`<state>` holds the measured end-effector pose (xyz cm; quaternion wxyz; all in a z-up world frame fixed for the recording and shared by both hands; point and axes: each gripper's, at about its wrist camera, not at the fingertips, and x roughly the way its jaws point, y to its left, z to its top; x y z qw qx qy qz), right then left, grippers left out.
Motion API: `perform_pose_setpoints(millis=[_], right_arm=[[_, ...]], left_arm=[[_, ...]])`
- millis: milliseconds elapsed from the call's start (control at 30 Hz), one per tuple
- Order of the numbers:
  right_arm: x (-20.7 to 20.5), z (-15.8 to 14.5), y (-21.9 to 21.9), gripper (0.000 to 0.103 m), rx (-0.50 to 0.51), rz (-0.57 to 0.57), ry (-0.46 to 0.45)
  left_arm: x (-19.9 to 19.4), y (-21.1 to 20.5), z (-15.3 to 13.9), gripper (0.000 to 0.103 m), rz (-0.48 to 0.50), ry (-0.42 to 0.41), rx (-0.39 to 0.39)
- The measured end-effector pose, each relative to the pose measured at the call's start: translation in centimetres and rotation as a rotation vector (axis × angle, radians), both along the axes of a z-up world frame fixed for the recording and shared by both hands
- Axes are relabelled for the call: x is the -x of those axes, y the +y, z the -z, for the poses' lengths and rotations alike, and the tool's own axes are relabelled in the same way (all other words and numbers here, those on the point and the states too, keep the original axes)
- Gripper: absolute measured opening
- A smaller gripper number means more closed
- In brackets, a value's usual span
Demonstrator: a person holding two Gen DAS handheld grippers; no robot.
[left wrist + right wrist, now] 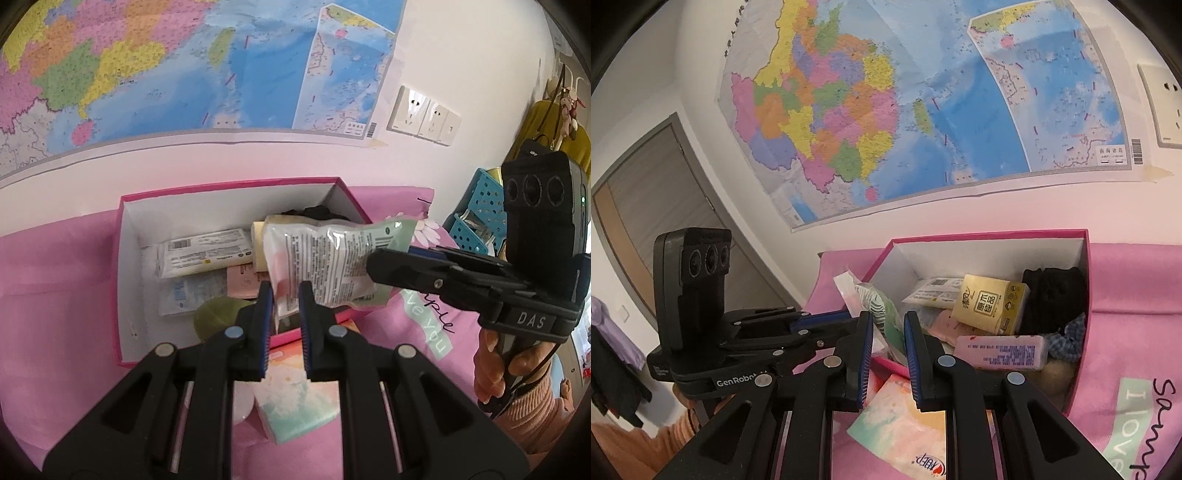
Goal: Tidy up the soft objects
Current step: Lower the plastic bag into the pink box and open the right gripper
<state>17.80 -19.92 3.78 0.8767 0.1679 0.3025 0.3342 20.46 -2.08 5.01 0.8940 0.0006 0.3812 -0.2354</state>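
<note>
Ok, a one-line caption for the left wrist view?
Both grippers pinch one soft wipes pack above the open pink box of packets.

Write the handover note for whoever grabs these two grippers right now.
Left gripper: shut on the wipes pack, near edge.
Right gripper: shut on the same pack's other end.
The pack hangs between them over the pink box, not yet inside.
Already in the box: yellow tissue pack, pink packet, black cloth.
Left: lower and release the pack; a pastel packet lies outside on the pink sheet.
</note>
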Motion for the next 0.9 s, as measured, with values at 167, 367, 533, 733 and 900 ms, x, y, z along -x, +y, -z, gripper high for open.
perform_pose_setpoints(millis=[167, 367, 533, 733, 900], right_arm=[[-0.9, 0.2, 0.1, 0.018, -0.006, 0.001, 0.010], [-1.8, 0.6, 0.0, 0.018, -0.025, 0.006, 0.028], [-2.3, 0.8, 0.1, 0.018, -0.028, 0.010, 0.037], [-3.0, 0.9, 0.3, 0.018, -0.025, 0.012, 0.047], [-3.3, 1.2, 0.4, 0.018, -0.023, 0.020, 0.060]], left_arm=[[-0.7, -0.1, 0.2, 0.014, -0.012, 0.006, -0.008], [-1.5, -0.1, 0.4, 0.014, -0.019, 0.012, -0.018], [-1.9, -0.1, 0.5, 0.014, -0.027, 0.020, -0.025], [-2.8, -0.1, 0.8, 0.014, -0.035, 0.030, -0.032], [-3.4, -0.3, 1.2, 0.014, -0.046, 0.046, -0.051]])
